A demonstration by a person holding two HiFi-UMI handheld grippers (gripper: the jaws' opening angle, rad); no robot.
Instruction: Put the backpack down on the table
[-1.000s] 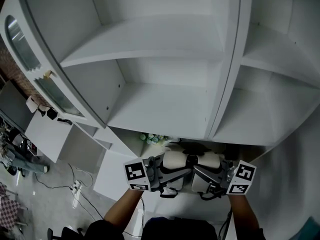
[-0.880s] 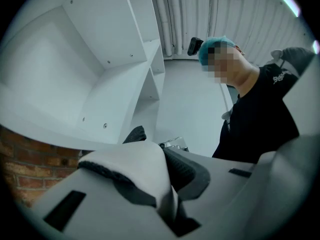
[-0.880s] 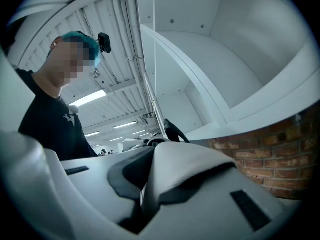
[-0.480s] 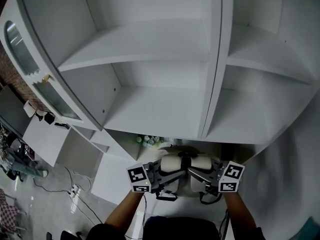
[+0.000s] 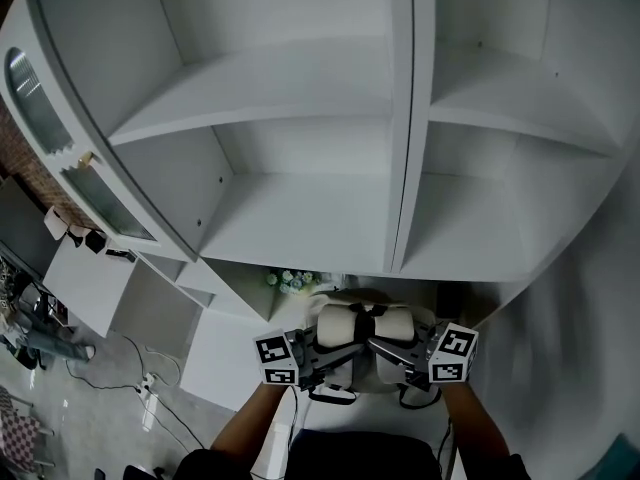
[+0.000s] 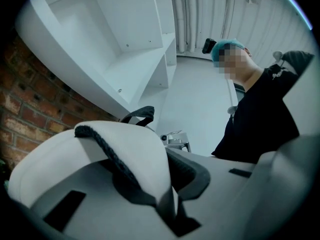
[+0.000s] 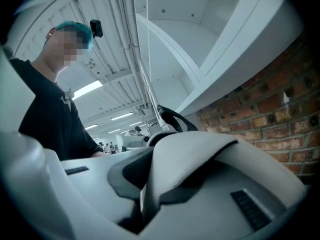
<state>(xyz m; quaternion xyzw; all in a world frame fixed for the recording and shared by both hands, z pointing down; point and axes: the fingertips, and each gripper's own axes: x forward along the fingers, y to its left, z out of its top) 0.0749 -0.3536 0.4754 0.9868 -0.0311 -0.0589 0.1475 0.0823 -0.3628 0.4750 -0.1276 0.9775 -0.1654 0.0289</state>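
In the head view a cream backpack [image 5: 360, 324] with dark straps hangs between my two grippers, low in front of the white shelf unit. My left gripper [image 5: 340, 352] holds it from the left and my right gripper [image 5: 390, 350] from the right. In the left gripper view, a padded cream shoulder strap [image 6: 125, 149] with dark edging lies pinched in the left gripper [image 6: 170, 204]. The right gripper [image 7: 145, 204] is shut on the other cream strap [image 7: 195, 154]. A dark carry handle [image 7: 175, 119] sticks up behind it. A white table top [image 5: 225, 358] shows under the backpack.
A tall white shelf unit [image 5: 300, 218] with bare shelves fills the view ahead. Its glass-panelled door [image 5: 40, 118] stands open at the left. Small green-topped bottles [image 5: 290, 280] sit just behind the backpack. A brick wall [image 7: 270, 109] is close by.
Both grippers have sunk with the backpack still held between them, and have drawn a little closer together. The shelves have slid leftward in the head view.
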